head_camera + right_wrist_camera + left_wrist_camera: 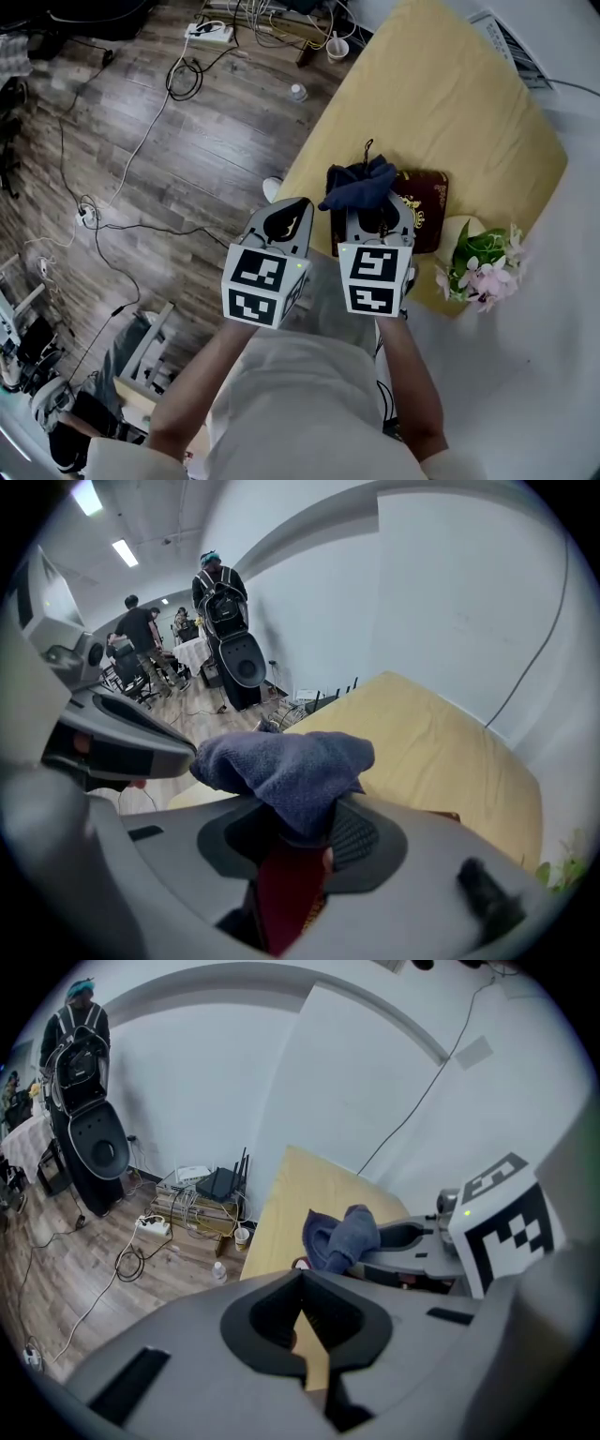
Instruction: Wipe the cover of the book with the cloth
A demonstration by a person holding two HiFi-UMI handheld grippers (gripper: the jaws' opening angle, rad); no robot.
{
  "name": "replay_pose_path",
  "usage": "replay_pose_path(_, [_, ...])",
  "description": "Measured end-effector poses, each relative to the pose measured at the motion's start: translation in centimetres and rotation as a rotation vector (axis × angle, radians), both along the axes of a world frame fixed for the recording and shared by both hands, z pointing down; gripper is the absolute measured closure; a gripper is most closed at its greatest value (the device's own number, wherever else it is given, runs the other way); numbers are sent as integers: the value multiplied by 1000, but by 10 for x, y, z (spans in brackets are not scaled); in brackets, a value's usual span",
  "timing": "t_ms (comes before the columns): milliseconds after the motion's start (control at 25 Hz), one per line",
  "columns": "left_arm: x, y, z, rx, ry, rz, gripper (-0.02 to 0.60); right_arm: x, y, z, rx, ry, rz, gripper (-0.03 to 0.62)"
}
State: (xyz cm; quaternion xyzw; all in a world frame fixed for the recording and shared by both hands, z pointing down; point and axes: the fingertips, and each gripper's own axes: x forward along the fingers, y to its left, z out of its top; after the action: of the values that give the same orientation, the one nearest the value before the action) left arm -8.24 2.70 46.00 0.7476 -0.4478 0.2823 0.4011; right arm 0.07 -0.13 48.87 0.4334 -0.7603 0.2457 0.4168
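One yellow counter [450, 103] carries the dark red book [429, 199], its gilt cover plain only from the head view. Left claw [302, 1277] is clenched on nothing, just beside the right claw [305, 829], which grips the blue cloth [281, 766] over the book's left part.

Flowers [480, 264] crowd the book [424, 202]; tabletop [441, 103] beyond lies open.

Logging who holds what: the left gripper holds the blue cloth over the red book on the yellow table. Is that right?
Not quite: the right gripper holds the blue cloth, as the right gripper view shows; the left gripper is shut and empty. Red book and yellow table are correct.
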Motion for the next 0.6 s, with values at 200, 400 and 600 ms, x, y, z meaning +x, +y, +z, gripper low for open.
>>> replay_pose_path(200, [3, 2, 0, -4, -1, 4, 574, 1, 15, 1, -18, 8, -38, 445])
replay_pose_path(400, [9, 7, 0, 0, -4, 13, 574, 4, 29, 1, -28, 2, -52, 445])
replay_pose_path(600, [11, 14, -1, 1, -13, 12, 574, 7, 48, 2, -51, -14, -56, 445])
